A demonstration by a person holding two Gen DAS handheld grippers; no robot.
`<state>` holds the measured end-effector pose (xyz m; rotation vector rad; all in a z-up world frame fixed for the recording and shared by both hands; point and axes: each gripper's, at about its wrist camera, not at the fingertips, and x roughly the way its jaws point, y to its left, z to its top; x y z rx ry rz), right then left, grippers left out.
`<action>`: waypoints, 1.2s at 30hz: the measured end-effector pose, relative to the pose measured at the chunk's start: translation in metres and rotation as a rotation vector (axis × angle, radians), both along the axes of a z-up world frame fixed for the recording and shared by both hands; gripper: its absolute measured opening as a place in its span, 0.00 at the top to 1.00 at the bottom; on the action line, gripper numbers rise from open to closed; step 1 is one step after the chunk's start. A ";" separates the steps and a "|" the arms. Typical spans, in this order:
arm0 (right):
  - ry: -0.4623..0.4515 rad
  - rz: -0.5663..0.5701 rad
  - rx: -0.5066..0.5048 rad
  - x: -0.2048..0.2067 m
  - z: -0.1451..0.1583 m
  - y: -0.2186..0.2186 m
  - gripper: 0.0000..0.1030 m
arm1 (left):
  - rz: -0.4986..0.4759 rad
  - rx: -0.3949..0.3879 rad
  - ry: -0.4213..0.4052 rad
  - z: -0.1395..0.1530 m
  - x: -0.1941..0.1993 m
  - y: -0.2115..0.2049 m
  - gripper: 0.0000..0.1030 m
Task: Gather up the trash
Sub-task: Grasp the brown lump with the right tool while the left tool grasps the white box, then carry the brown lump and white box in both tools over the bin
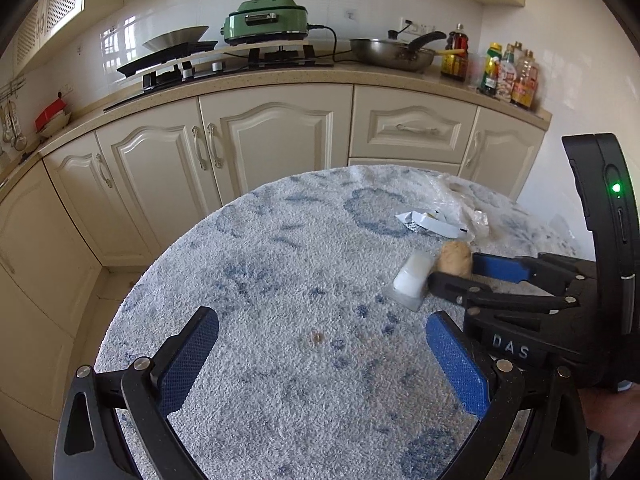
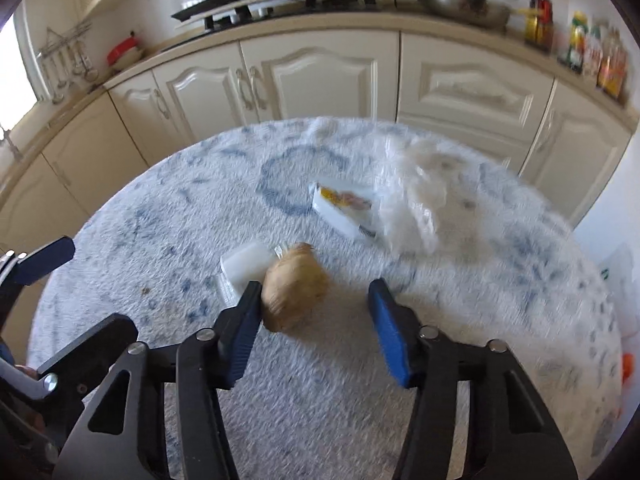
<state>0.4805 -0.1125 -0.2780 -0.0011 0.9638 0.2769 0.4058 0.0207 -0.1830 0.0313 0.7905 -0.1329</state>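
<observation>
Both grippers hang over the round table (image 1: 280, 264), draped in a fluffy white cloth with blue blotches, and the trash sits gathered toward its right half. The landmark here is the brown crumpled lump (image 2: 294, 286), a wadded ball of tan paper or peel, hard to say which. The right gripper (image 2: 314, 308) straddles it: the left blue pad touches the lump's side, while the right pad stands clear of it with bare cloth between, so the fingers are fairly narrow but nothing is pinched. Just left of the lump, touching or nearly so, lies a small white plastic cup (image 2: 244, 266) on its side, with a clear rim. Beyond the lump, farther from the camera, rests a flattened white snack wrapper (image 2: 346, 210) with yellow print, and at the wrapper's right edge a crumpled clear plastic bag (image 2: 416, 196) spreads out, blurred in the right wrist view. The left gripper (image 1: 320, 360) hovers well to the left of the lump, fingers wide apart with only cloth between them; a tiny brown crumb (image 1: 317, 336) lies there. Far behind the lump run cream cabinets (image 1: 276, 140), and on the counter above stand a green electric cooker (image 1: 266, 20), a steel wok (image 1: 392, 54) and some sauce bottles (image 1: 508, 74).
</observation>
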 end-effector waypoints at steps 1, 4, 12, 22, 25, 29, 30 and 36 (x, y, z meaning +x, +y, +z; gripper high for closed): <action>0.000 0.001 0.027 0.001 0.000 -0.003 0.64 | 0.002 0.005 -0.001 -0.002 -0.002 -0.002 0.01; 0.002 0.006 0.044 0.004 0.000 -0.005 0.64 | 0.004 0.026 0.005 -0.007 0.001 -0.006 0.01; -0.025 -0.002 0.062 -0.005 0.008 -0.020 0.68 | -0.036 0.062 0.030 -0.016 0.022 -0.030 0.01; -0.036 -0.088 0.091 -0.026 0.017 -0.072 0.68 | -0.120 0.102 0.076 -0.033 0.054 -0.069 0.03; -0.040 -0.096 0.094 -0.030 0.016 -0.076 0.68 | -0.156 0.060 0.114 -0.039 0.068 -0.075 0.30; -0.045 -0.111 0.110 -0.038 0.018 -0.085 0.68 | -0.205 0.031 0.098 -0.037 0.068 -0.081 0.77; -0.048 -0.115 0.113 -0.040 0.020 -0.087 0.68 | -0.217 0.034 0.094 -0.037 0.065 -0.083 0.78; -0.079 -0.137 0.124 -0.065 0.036 -0.100 0.68 | -0.255 -0.008 0.064 -0.027 0.037 -0.089 0.80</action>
